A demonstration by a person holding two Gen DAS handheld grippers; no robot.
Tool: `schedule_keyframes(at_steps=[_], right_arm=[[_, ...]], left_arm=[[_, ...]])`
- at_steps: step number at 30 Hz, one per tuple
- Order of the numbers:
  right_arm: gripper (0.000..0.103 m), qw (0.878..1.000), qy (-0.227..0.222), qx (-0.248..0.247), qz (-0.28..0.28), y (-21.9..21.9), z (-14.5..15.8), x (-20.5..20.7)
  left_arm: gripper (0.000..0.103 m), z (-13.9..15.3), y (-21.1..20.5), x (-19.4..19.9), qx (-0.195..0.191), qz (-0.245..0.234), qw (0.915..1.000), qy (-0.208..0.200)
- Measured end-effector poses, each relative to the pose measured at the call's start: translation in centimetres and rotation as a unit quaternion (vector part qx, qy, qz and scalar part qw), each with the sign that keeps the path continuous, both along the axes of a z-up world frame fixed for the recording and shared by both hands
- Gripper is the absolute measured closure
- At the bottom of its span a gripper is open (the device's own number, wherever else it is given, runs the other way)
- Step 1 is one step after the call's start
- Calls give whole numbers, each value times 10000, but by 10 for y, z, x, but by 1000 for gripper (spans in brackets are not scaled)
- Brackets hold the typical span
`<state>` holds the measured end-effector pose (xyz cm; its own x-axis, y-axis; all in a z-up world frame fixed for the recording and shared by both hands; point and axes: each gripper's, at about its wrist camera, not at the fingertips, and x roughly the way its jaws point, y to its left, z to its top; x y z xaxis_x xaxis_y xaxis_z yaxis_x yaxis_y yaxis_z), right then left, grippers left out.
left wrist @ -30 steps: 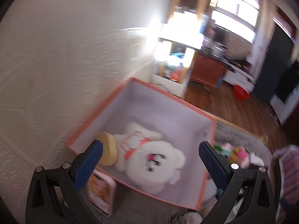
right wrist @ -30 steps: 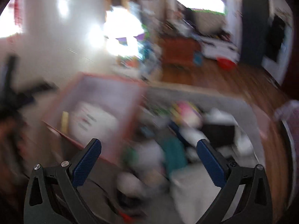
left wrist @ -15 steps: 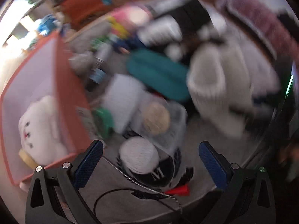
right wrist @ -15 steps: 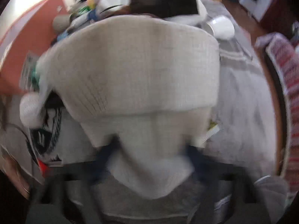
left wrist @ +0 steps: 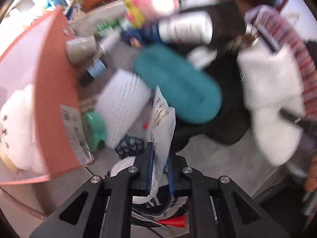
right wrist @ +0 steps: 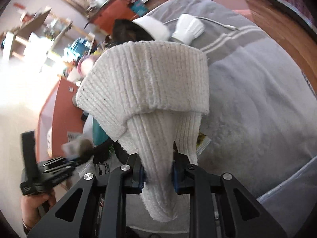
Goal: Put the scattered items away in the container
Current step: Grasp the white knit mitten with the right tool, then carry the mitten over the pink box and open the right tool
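The jaws of the left gripper [left wrist: 159, 168] are shown fully closed on the lower edge of a clear printed plastic packet [left wrist: 161, 123], which stands up between them. The jaws of the right gripper [right wrist: 157, 175] are narrow and closing, with the crown of a white ribbed knit beanie [right wrist: 146, 91] pinched between the blue pads; its folded cuff hangs away from the camera.

Around the left gripper, a patterned knit hat with a white pom-pom [left wrist: 126, 163] is seen below the packet, with a white pleated filter [left wrist: 122, 103], a teal oval case [left wrist: 176, 87], a white bottle [left wrist: 186, 29] and a black garment [left wrist: 218, 127] further out, all lying on a grey rug [right wrist: 257, 103]. The container, an orange box [left wrist: 53, 91], is placed at the left of the pile, just beside the filter; a white plush toy [left wrist: 17, 127] is already held inside it. In the right wrist view the box appears to the left of the beanie, past the left hand [right wrist: 33, 204].

The step in hand is judged to be a double pick-up: one scattered item is secured in each gripper. For the next move, both items would need to be lifted clear of the pile, carried over the box rim, and released only once above the open interior.
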<state>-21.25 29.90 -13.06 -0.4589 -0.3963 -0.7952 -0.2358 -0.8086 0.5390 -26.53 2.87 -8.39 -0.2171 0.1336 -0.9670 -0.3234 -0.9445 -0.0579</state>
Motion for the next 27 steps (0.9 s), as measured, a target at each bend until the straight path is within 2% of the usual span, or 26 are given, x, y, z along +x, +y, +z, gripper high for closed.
schedule_keyframes(at_steps=[5,7,10,11,12,16,19,20,21,22,23,24,25,27], right_arm=[[83,9999,20,-22,-106,3,1,1],[83,9999,-24,21,-123,2,-3,1],[83,9998,-79,159,-116,-2,-4,1],[83,9997,-87,191,-120,-1,-4,3],[83,9996,-96,227,-127,-1,-5,4],[83,9990,-136,421,-106,-3,-6,8],[83,9978,-176,639,-63,-9,-8,6],[83,9974,-184,698,-57,-11,-8,6],[83,9970,-187,754,-59,-12,-8,6],[83,9967,-181,791,-73,-13,-7,7],[83,9963,-158,837,-77,-15,-5,8],[83,9957,-111,917,-51,-19,0,10],[83,9946,-67,1031,19,-25,6,11],[83,9910,141,1297,312,-48,27,15]], left_arm=[[94,50,-21,13,721,281,9965,331],[94,65,-30,10,848,384,9945,489],[94,97,-52,10,1201,589,9876,823],[99,107,-60,9,1292,667,9845,985],[99,115,-66,2,1355,734,9818,1112],[99,166,-113,-2,1914,1054,9586,1826],[98,192,-160,-9,2391,1590,9288,2341],[96,195,-181,-10,2353,1953,9183,2514],[90,192,-195,-11,2173,2265,9131,2603],[55,181,-212,-17,1731,2677,9126,2562],[13,169,-223,-22,1368,2934,9158,2377],[6,156,-235,-26,1046,3214,9161,2158],[6,143,-249,-26,870,3507,9108,1996],[6,127,-282,-20,1080,4083,8917,1630]])
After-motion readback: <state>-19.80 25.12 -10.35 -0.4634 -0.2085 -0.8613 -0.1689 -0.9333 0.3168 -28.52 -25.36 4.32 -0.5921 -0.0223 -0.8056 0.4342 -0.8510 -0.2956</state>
